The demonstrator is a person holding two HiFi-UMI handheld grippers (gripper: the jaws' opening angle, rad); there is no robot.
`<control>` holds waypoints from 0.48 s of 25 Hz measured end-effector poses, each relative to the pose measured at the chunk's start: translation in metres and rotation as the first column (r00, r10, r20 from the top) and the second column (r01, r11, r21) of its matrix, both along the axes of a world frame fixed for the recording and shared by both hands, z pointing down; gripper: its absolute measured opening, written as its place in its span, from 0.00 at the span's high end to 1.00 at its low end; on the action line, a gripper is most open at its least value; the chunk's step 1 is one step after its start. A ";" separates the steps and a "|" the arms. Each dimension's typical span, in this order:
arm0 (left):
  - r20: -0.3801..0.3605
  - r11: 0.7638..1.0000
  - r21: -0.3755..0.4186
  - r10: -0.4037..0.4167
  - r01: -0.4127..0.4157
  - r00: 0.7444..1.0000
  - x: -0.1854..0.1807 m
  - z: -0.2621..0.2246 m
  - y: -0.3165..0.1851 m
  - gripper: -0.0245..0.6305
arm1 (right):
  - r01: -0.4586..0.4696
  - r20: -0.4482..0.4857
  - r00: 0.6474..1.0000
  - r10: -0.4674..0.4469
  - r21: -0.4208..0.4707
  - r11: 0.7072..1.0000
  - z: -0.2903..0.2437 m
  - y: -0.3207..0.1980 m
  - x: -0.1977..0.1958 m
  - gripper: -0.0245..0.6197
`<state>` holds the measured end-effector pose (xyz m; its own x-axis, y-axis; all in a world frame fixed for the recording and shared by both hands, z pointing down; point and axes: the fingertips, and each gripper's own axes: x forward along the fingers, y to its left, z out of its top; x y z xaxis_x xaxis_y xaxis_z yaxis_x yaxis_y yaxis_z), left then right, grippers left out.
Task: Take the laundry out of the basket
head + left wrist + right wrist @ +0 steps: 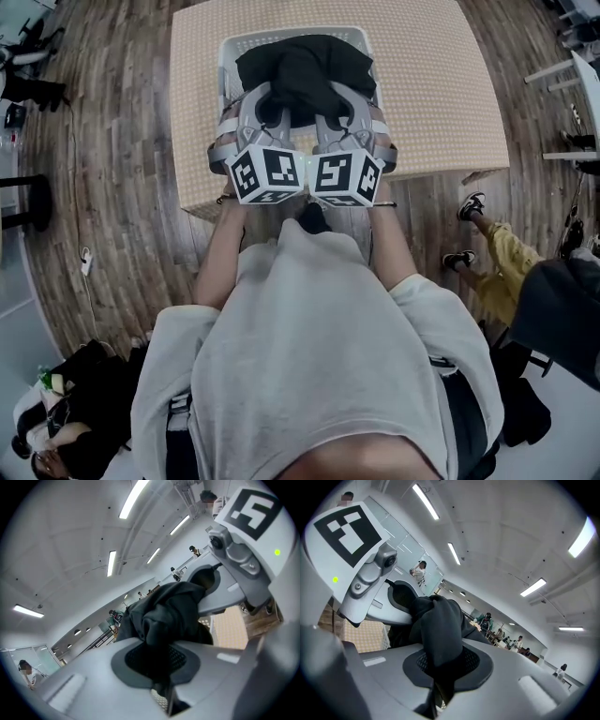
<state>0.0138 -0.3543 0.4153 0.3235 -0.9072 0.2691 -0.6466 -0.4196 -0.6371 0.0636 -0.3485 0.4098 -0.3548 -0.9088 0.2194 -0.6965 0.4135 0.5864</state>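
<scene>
Atop table (441, 103): white basket (228, 49), centred, close to the edge nearest the person (309, 356).
Basket: slotted walls, mouth mostly covered by the garment (305, 66); anything underneath hidden, so no telling whether more laundry waits inside.
Garment: black, bunched, pinched at two spots along the near side, held up over the basket mouth; lower folds possibly inside the rim, hard to judge from above.
Left gripper (159, 656): jaws squeezed together on a fold of garment, cloth bulging out beyond them.
Right gripper (440, 665): likewise clamped on garment, a thick wad rising from between the jaws.
Done so far: garment caught on both sides and lifted off the basket floor, by the look of it.
Remaining: carry clear of the rim, lay on the table, then check the basket for further pieces.
</scene>
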 end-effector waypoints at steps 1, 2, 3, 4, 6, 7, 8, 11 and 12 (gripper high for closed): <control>-0.004 1.000 0.008 0.009 -0.009 1.000 -0.003 -0.001 0.010 0.92 | -0.008 0.000 1.000 0.008 0.009 1.000 -0.001 0.011 -0.003 0.91; -0.008 1.000 0.016 0.018 -0.018 1.000 -0.005 -0.001 0.022 0.92 | -0.016 -0.003 1.000 0.016 0.018 1.000 -0.001 0.023 -0.005 0.91; -0.010 0.999 0.023 0.029 -0.028 1.000 -0.009 -0.001 0.034 0.92 | -0.023 -0.009 1.000 0.024 0.027 0.999 -0.001 0.036 -0.009 0.91; -0.009 0.999 0.030 0.039 -0.039 0.999 -0.012 -0.001 0.047 0.92 | -0.031 -0.017 0.999 0.032 0.035 0.999 0.000 0.050 -0.013 0.91; 0.000 0.997 0.046 0.059 -0.059 0.998 -0.022 -0.002 0.074 0.92 | -0.046 -0.033 0.998 0.048 0.048 0.998 0.000 0.079 -0.024 0.91; 0.003 0.996 0.057 0.069 -0.069 0.998 -0.026 -0.003 0.088 0.92 | -0.054 -0.039 0.998 0.056 0.054 0.997 -0.001 0.093 -0.029 0.91; 0.006 0.994 0.069 0.080 -0.080 0.997 -0.031 -0.006 0.099 0.92 | -0.060 -0.042 0.997 0.063 0.062 0.996 -0.003 0.106 -0.034 0.91; 0.007 0.989 0.100 0.108 -0.108 0.994 -0.041 -0.019 0.130 0.92 | -0.076 -0.038 0.996 0.079 0.081 0.994 -0.014 0.139 -0.046 0.91; 0.001 0.988 0.108 0.115 -0.115 0.993 -0.043 -0.023 0.142 0.92 | -0.080 -0.031 0.996 0.083 0.083 0.993 -0.018 0.151 -0.049 0.91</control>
